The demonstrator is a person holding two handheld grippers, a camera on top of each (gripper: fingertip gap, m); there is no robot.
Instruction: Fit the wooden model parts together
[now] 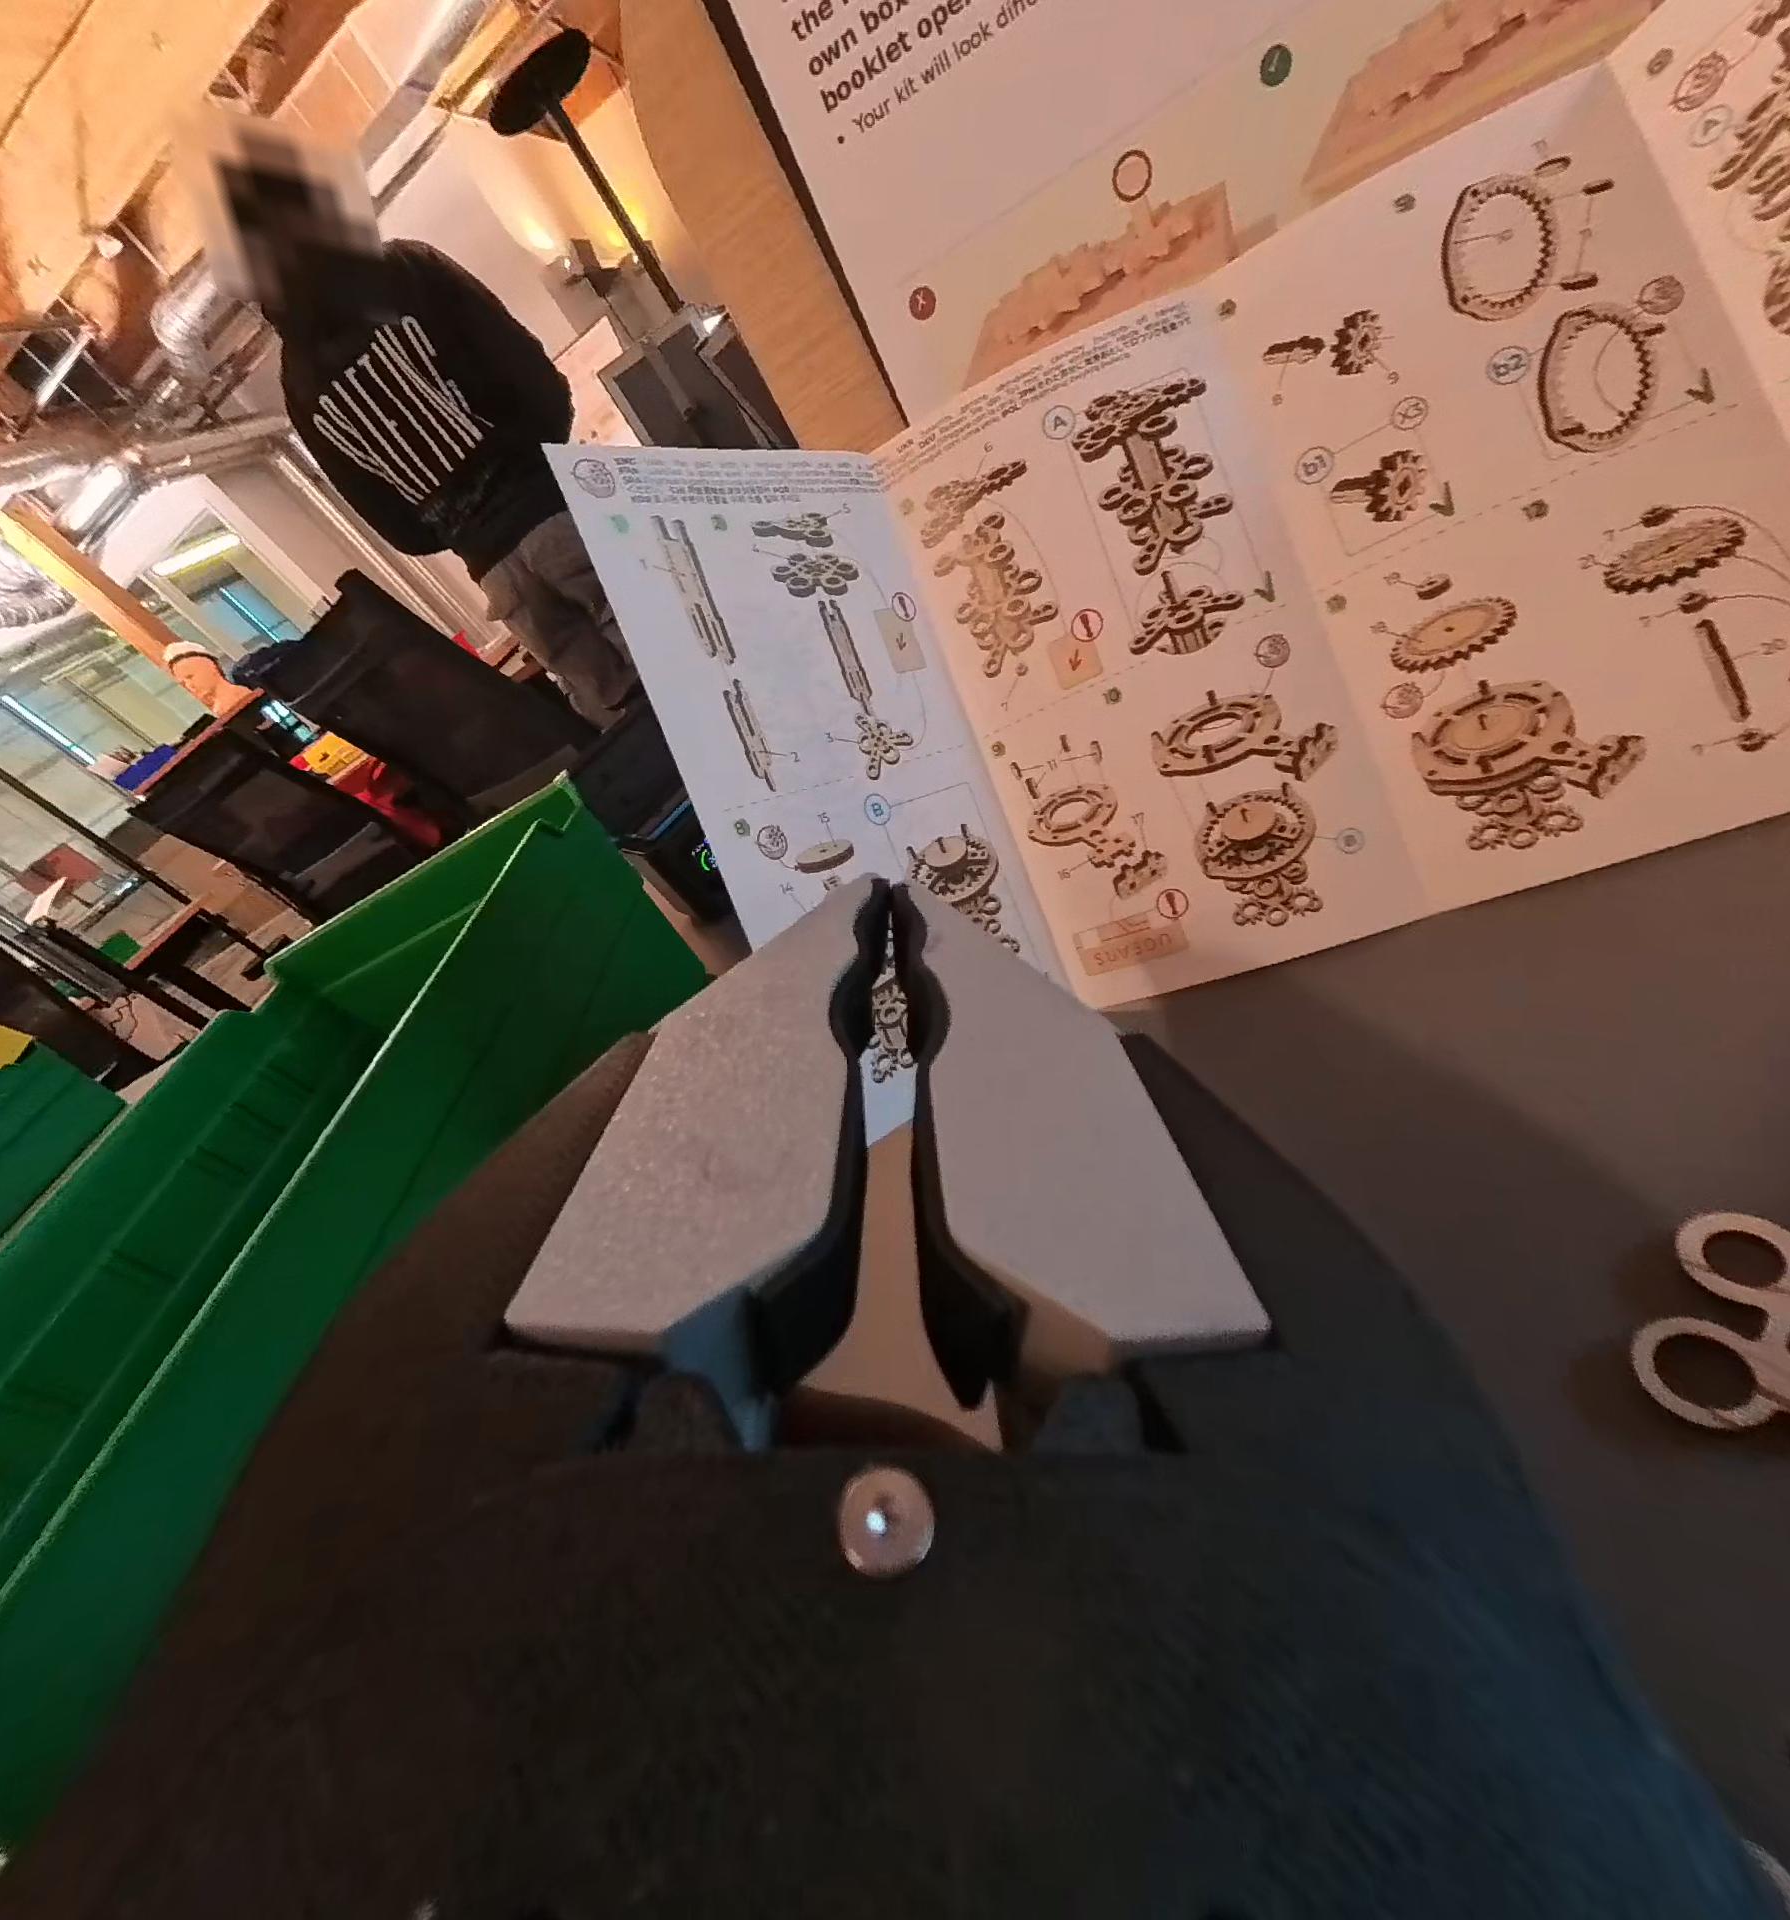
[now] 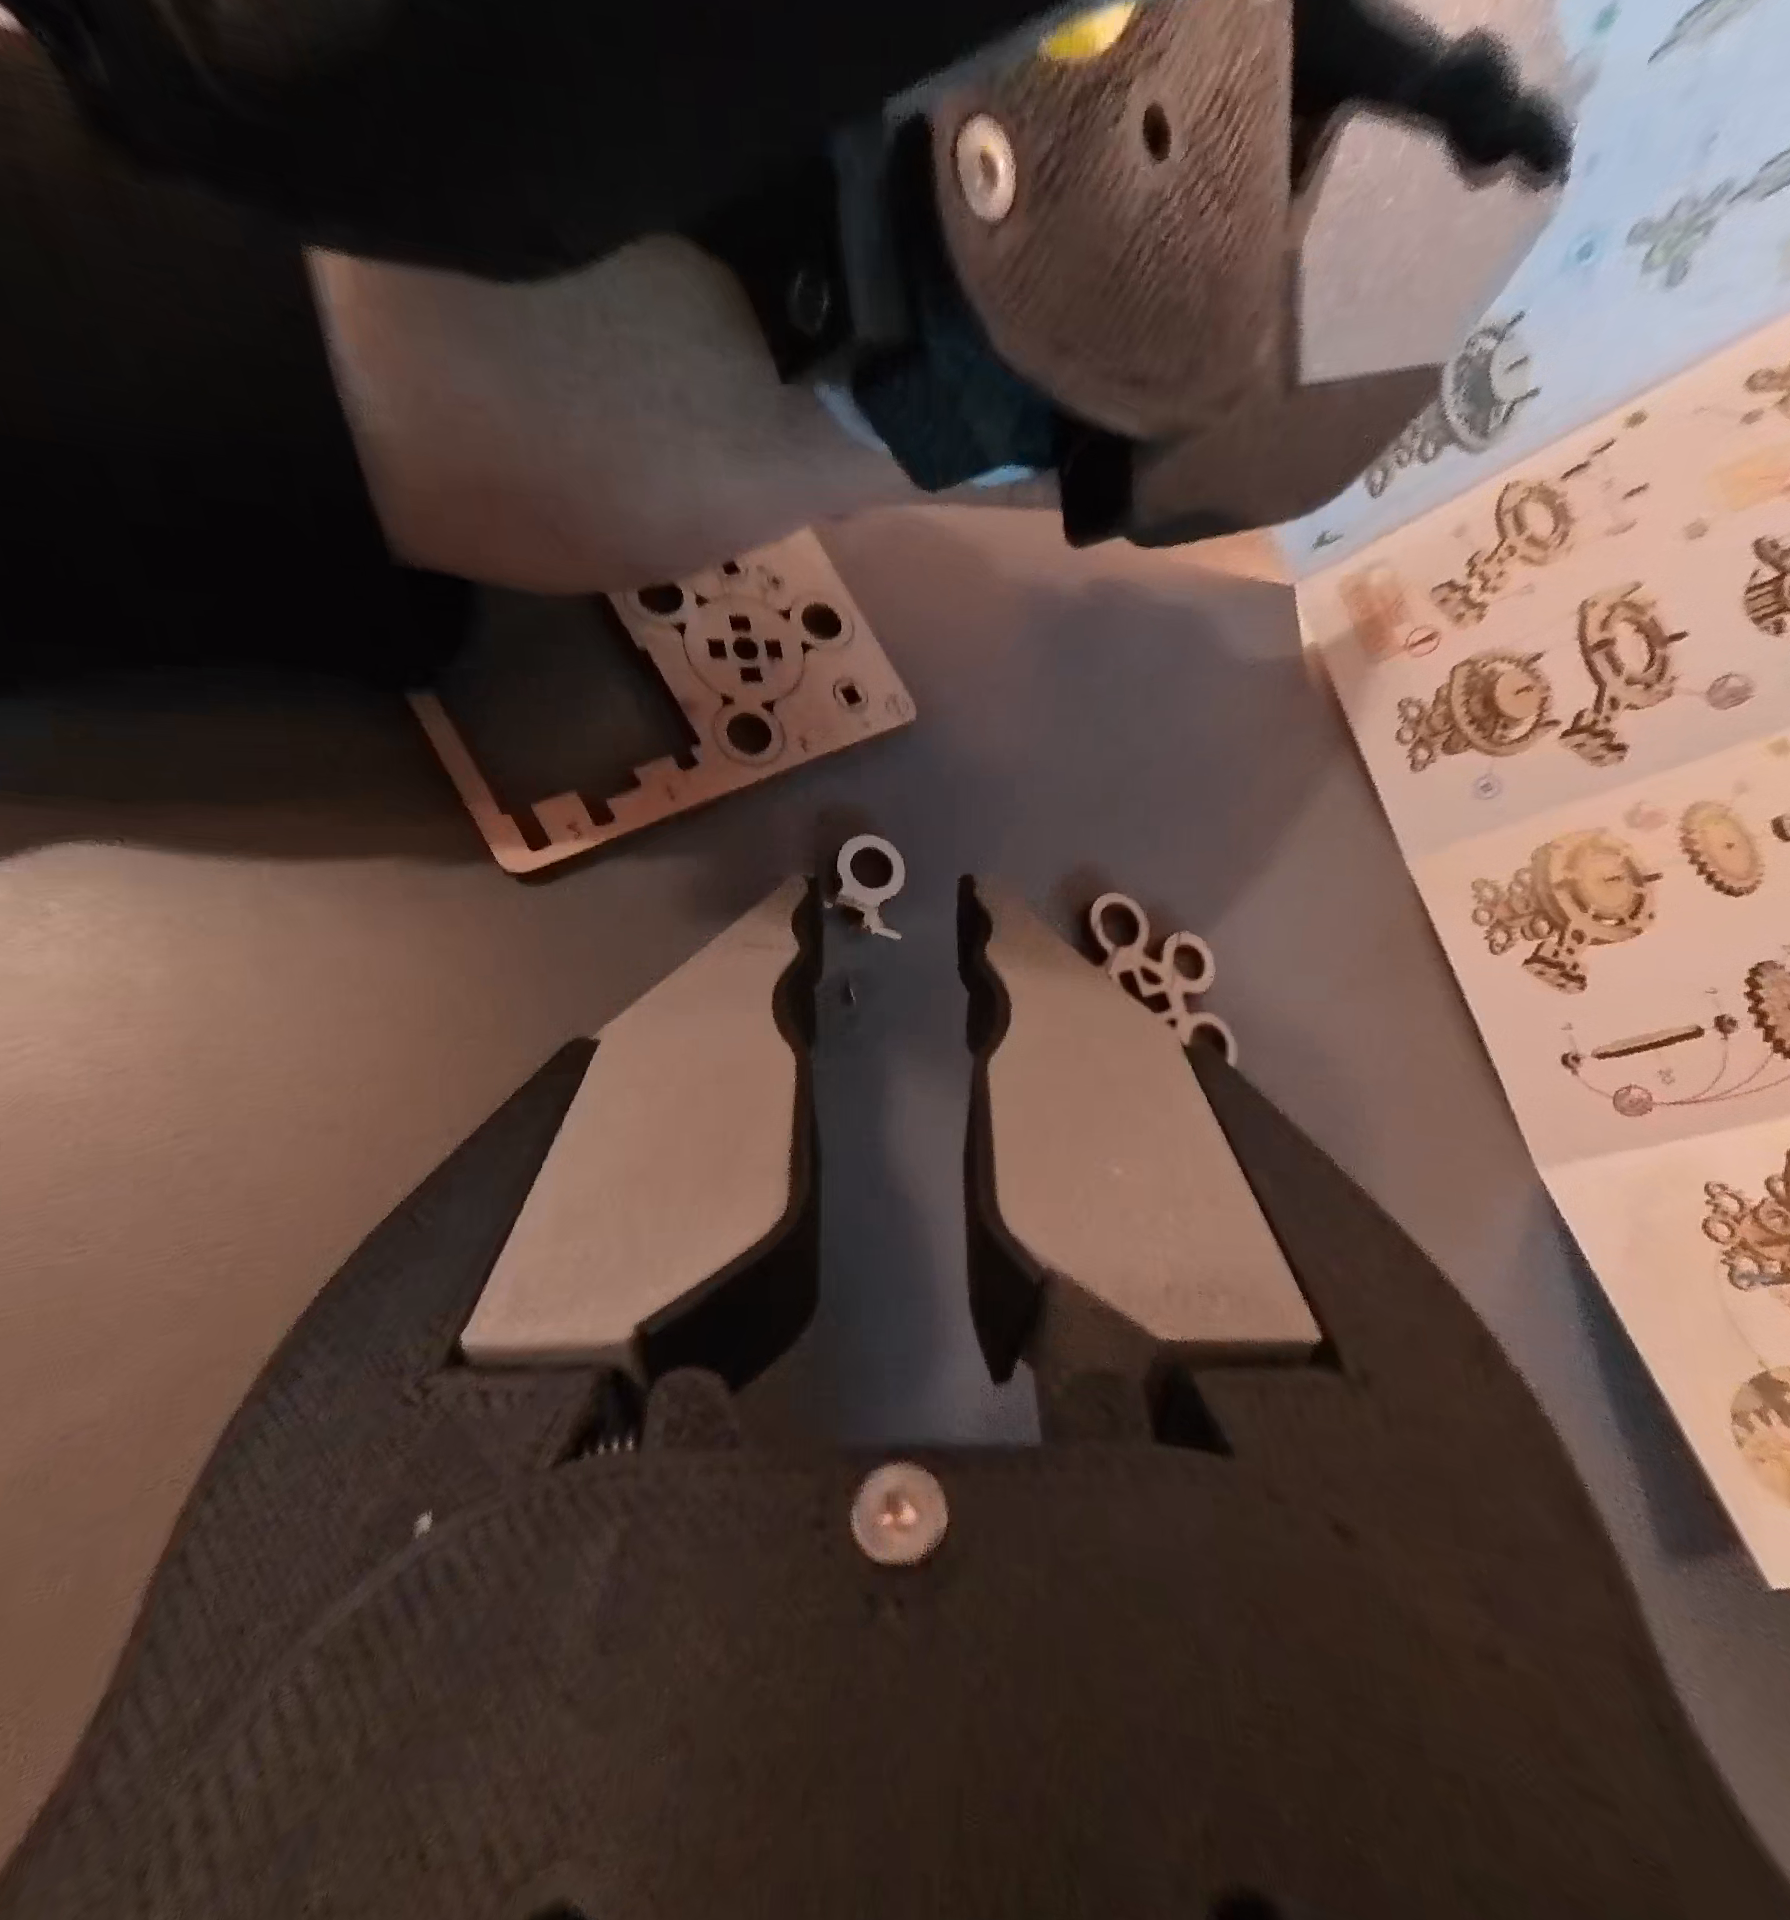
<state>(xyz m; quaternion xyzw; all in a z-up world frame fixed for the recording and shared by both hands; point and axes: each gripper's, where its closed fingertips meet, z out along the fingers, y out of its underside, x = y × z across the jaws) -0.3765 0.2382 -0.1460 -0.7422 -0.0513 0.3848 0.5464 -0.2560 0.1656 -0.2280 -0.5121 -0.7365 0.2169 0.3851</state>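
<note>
In the right wrist view my right gripper (image 2: 889, 894) is open and points down at the grey table. A small pale wooden ring piece (image 2: 870, 868) lies just at its left fingertip (image 2: 808, 914), and nothing is held. A flower-shaped wooden part of joined rings (image 2: 1161, 977) lies just right of the right finger. A laser-cut wooden sheet (image 2: 735, 675) with holes lies farther off. My left gripper (image 1: 891, 899) is shut with nothing between its tips, raised over the table; it also shows in the right wrist view (image 2: 1130, 260). The ringed part also shows in the left wrist view (image 1: 1753, 1340).
An instruction booklet (image 1: 1286, 623) stands open ahead of the left gripper and lies along the right side in the right wrist view (image 2: 1597, 831). Green plastic bins (image 1: 247, 1195) stand to the left. A person in a dark hoodie (image 1: 423, 416) stands far behind. Across from one pair of fingers to the other is roughly 15 cm.
</note>
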